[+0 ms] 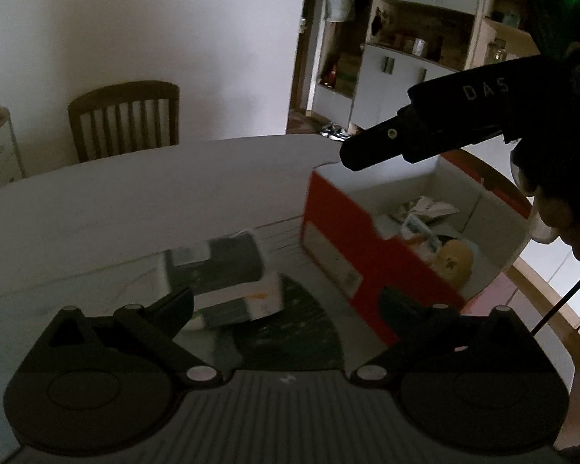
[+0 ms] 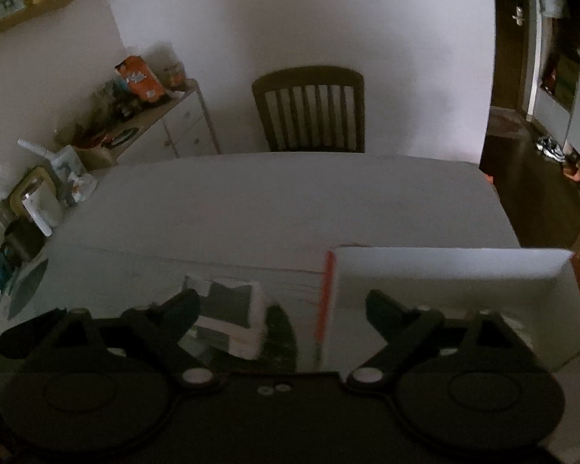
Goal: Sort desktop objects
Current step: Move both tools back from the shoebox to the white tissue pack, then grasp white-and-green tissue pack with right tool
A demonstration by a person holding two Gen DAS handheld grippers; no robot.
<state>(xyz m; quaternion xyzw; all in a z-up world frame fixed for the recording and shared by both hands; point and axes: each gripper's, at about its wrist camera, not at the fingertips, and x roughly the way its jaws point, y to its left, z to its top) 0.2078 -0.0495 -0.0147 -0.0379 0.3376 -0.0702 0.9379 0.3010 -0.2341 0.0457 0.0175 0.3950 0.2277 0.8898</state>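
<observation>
Both grippers, left [image 1: 286, 301] and right [image 2: 282, 305], gape wide, empty; the white-grey carton [image 1: 228, 270] (light, stiff, probably) suits gripping across its narrow sides.

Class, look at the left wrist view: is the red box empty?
No: the red box holds several items, among them papers and a yellowish round thing.

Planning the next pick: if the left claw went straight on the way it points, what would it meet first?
Probably the grey-and-white box lying on the table; the open left claw points down at it, though blur leaves depth unclear.
</observation>
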